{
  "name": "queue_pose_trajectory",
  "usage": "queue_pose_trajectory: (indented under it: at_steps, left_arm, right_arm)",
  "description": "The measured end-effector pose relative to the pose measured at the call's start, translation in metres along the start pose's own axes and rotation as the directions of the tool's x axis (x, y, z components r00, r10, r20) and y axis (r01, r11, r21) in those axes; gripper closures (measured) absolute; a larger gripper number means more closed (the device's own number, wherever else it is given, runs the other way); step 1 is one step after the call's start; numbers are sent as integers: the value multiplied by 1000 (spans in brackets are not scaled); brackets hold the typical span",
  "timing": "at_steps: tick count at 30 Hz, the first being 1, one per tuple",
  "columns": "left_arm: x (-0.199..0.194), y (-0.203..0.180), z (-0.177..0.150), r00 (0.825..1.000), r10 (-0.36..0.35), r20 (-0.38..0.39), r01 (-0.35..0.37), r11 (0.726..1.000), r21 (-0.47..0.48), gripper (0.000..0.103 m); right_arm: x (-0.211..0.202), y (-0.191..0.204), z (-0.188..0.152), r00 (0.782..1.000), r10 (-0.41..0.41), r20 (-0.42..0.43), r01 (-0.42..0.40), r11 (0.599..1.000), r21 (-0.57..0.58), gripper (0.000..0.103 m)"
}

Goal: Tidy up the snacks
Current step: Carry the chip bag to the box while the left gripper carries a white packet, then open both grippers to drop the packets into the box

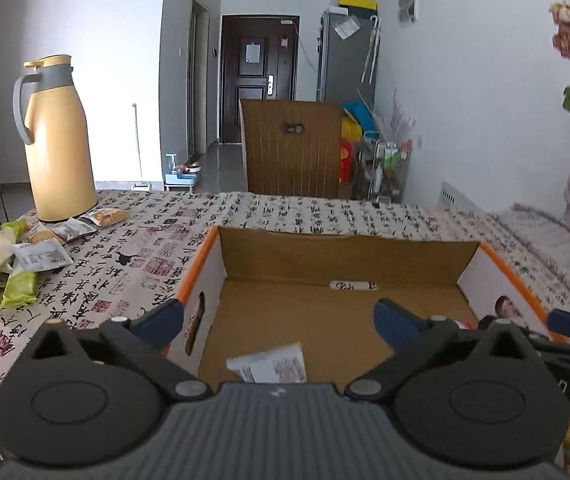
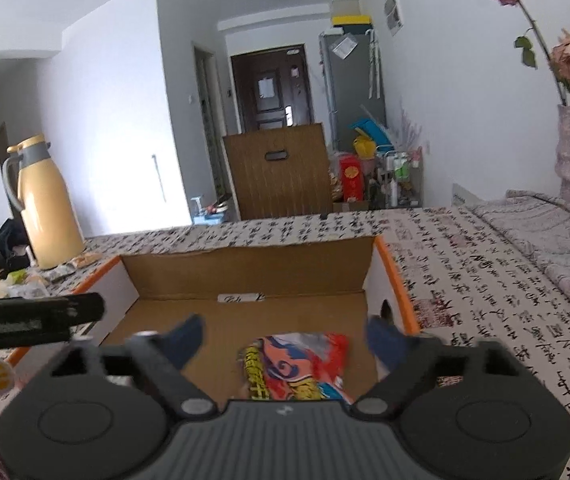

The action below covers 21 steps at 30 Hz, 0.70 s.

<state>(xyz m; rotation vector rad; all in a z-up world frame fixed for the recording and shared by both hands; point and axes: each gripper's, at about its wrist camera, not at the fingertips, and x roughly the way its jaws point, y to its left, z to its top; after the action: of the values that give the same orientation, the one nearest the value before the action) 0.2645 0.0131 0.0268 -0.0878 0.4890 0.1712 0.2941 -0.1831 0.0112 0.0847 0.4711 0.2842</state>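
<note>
- Left gripper jaws wide, nothing held; white printed snack packet lies below in orange-rimmed cardboard box.
- Right gripper wide too; red-and-yellow foil snack bag dropped in.
- Step: release done, I judge.
- Next: fetch green and white packets beside yellow thermos jug.

An open cardboard box with orange-edged walls sits on the table under a calligraphy-print cloth. In the box, a white printed packet lies near the front, left side; a bright red-and-yellow snack bag lies to its right. Left of the box, a tall cream thermos jug with a grey handle stands at the table's far edge, loose snack packets before it. Behind the table, a brown slatted wooden chair back
</note>
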Motion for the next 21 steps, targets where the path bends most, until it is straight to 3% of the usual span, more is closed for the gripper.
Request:
queue_pose_trajectory:
  at_steps: [2,13,21]
  left_arm:
    - [-2,1,1,1000,-2,3,2,1000,-10,0]
    - [-19,-1,10,999,-1,45,2,1000,-18,0]
    - [-49,-1,21,996,-1,87,3,1000,-19,0]
  right_arm:
    - [-1,-1,0,1000,-6,1,6,1000,10,0]
    - [-7,-1,8,1000,-7,22,7,1000,4,0]
    - [-35,5,21,998,-27,65,28,999,-19,0]
